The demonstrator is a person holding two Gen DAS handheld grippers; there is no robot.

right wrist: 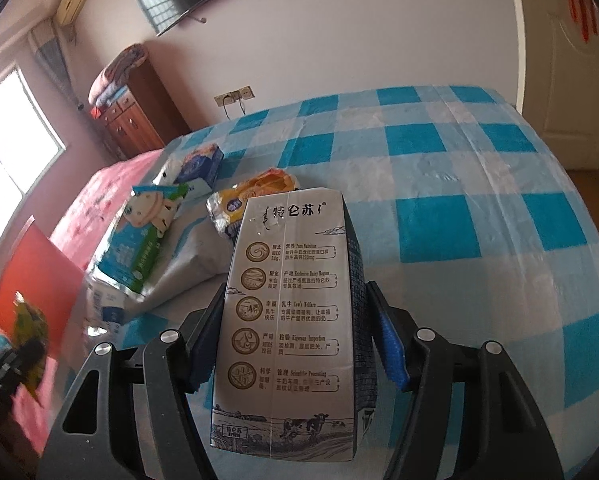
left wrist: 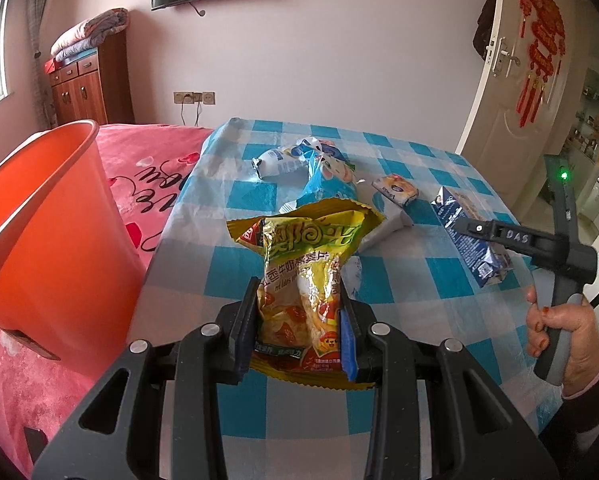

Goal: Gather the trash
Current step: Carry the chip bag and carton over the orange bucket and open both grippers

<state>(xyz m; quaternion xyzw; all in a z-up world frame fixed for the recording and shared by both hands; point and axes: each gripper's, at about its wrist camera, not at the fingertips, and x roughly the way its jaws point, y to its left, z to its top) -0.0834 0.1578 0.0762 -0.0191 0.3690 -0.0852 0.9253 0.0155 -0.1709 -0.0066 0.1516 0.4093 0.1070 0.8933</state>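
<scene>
My left gripper (left wrist: 299,312) is shut on a yellow snack bag (left wrist: 299,264) and holds it above the checkered table (left wrist: 259,420), to the right of the orange bin (left wrist: 47,232). My right gripper (right wrist: 295,340) straddles a blue and white milk carton (right wrist: 287,320) lying on the table; the left pad touches it and a small gap shows at the right pad (right wrist: 391,344). The carton also shows in the left wrist view (left wrist: 471,240) under the right gripper (left wrist: 479,230). More wrappers lie behind: a blue milk pouch (left wrist: 327,176), a white bottle wrapper (left wrist: 275,162) and a small cake wrapper (left wrist: 395,188).
The orange bin stands on a pink bed (left wrist: 151,168) left of the table. A wooden cabinet (left wrist: 87,84) with folded blankets stands at the far wall. A white door (left wrist: 523,80) is open at the right. A white bag (right wrist: 195,256) lies beside the carton.
</scene>
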